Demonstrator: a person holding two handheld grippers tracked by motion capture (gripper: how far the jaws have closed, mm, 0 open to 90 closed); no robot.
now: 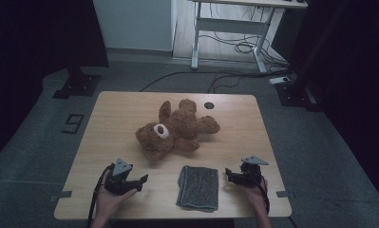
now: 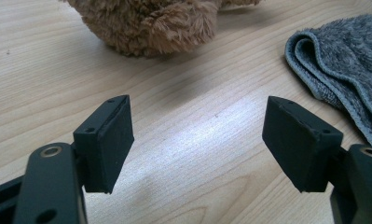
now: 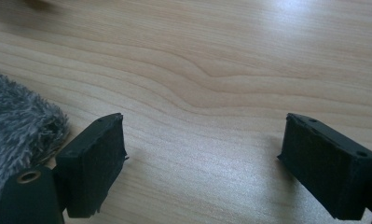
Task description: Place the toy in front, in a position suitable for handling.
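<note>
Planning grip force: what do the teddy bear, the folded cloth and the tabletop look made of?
Teddy bear: brown plush, shaggy pile. Folded cloth: grey fleece or terry, fuzzy nap with a rolled edge. Tabletop: light wood or wood-look laminate, grain lines under a slight sheen.

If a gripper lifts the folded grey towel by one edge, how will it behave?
The grey towel looks soft and fluffy, so it will probably hang limp and unfold. Its fuzzy surface should give good grip. It likely weighs little and, lying flat on the table, cannot roll.
</note>
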